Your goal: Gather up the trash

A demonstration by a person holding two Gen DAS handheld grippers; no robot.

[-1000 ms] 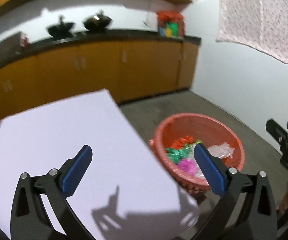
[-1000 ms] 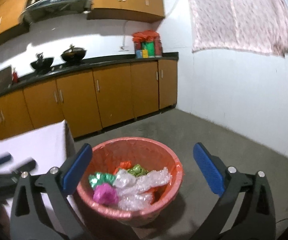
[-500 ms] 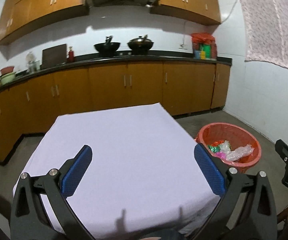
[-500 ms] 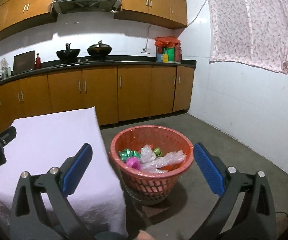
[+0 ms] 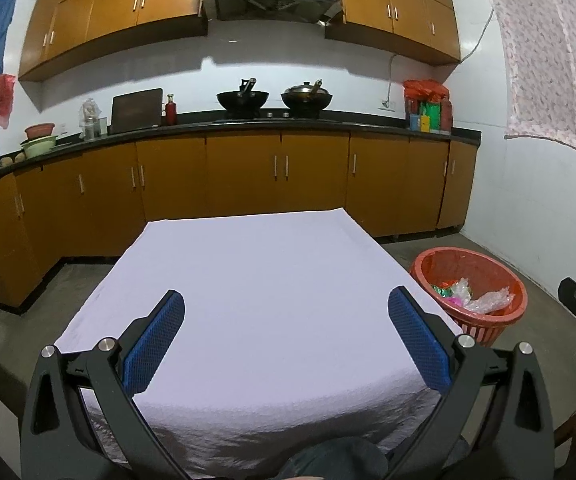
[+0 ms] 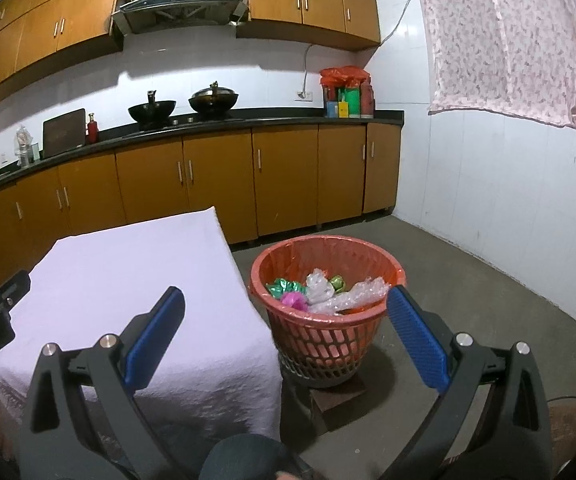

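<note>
Basket (image 6: 323, 312): on floor (image 6: 467, 292), just right of cloth-covered table (image 5: 272, 300); wrappers (image 6: 319, 290) inside. Counter (image 5: 248, 123): behind table, along back wall, bearing two woks (image 5: 243, 99). Cabinets (image 5: 244, 176): beneath counter.

Basket (image 5: 508, 289) near side behind the table (image 5: 272, 280) corner; countertop items too small.

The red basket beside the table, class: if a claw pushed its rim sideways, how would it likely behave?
The red basket would probably slide or tip easily: it looks like thin lattice plastic, holds only crumpled wrappers, and narrows toward its base. It also seems perched on a small block, which likely makes tipping easier.
</note>
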